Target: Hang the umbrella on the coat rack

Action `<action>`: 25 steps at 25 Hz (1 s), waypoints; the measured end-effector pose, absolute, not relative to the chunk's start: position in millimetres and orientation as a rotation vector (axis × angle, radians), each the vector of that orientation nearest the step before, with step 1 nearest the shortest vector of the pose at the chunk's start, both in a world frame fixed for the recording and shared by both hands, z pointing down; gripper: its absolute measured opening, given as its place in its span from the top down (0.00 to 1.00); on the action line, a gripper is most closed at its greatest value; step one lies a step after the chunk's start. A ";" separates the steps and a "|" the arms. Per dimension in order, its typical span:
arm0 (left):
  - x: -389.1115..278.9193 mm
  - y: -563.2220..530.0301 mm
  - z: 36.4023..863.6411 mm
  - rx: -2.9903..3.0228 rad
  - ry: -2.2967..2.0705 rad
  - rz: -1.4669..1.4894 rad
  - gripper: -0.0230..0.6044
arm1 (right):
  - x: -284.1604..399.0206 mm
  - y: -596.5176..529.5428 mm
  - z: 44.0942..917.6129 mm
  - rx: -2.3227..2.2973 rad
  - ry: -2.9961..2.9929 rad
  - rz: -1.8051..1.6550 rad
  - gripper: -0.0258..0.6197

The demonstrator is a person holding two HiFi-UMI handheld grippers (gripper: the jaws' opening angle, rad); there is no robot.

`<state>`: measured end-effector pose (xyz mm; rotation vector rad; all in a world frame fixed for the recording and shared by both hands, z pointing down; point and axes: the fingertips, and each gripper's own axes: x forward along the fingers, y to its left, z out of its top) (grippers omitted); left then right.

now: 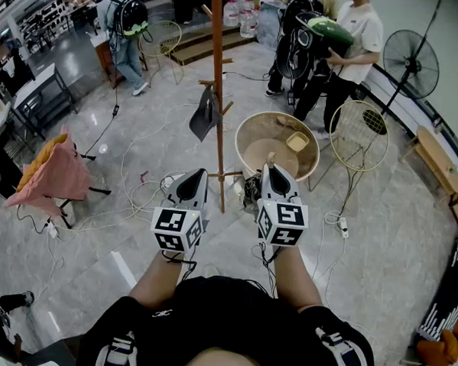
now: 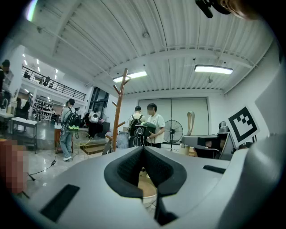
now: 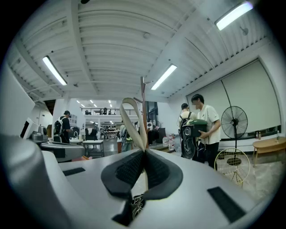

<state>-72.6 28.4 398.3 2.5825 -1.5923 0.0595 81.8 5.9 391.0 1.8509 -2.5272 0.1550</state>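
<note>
The brown wooden coat rack point(image 1: 217, 78) stands on the floor just ahead of both grippers, and its pole also shows in the left gripper view point(image 2: 118, 112) and the right gripper view point(image 3: 143, 94). A dark grey folded item point(image 1: 204, 116) hangs from one of its lower pegs. My right gripper point(image 1: 274, 169) point(image 3: 144, 152) is shut on a beige strap loop point(image 3: 132, 116) that stands up out of its jaws. Whatever hangs below that strap is hidden by the gripper. My left gripper point(image 1: 193, 173) point(image 2: 143, 150) is beside it, shut and holding nothing.
A round beige basin point(image 1: 251, 126) sits on the floor right of the rack. Beyond it are a wire hoop stand point(image 1: 359, 135), a standing fan point(image 1: 410, 65) and people point(image 1: 347, 47). Pink cloth drapes a stand point(image 1: 53, 173) at left. Cables point(image 1: 137, 189) trail over the floor.
</note>
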 end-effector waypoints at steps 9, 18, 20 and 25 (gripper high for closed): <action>-65.6 38.1 393.3 2.601 -1.575 0.063 0.94 | 88.0 19.5 383.5 1.858 -2.565 0.149 0.93; -77.2 23.7 397.4 2.614 -1.535 0.053 0.93 | 73.3 13.7 379.0 1.873 -2.562 0.123 0.93; -83.6 16.6 397.9 2.622 -1.523 0.049 0.94 | 66.8 9.3 375.9 1.885 -2.552 0.110 0.93; -103.9 -2.3 394.5 2.652 -1.486 0.027 0.94 | 48.9 -3.5 364.2 1.927 -2.524 0.074 0.93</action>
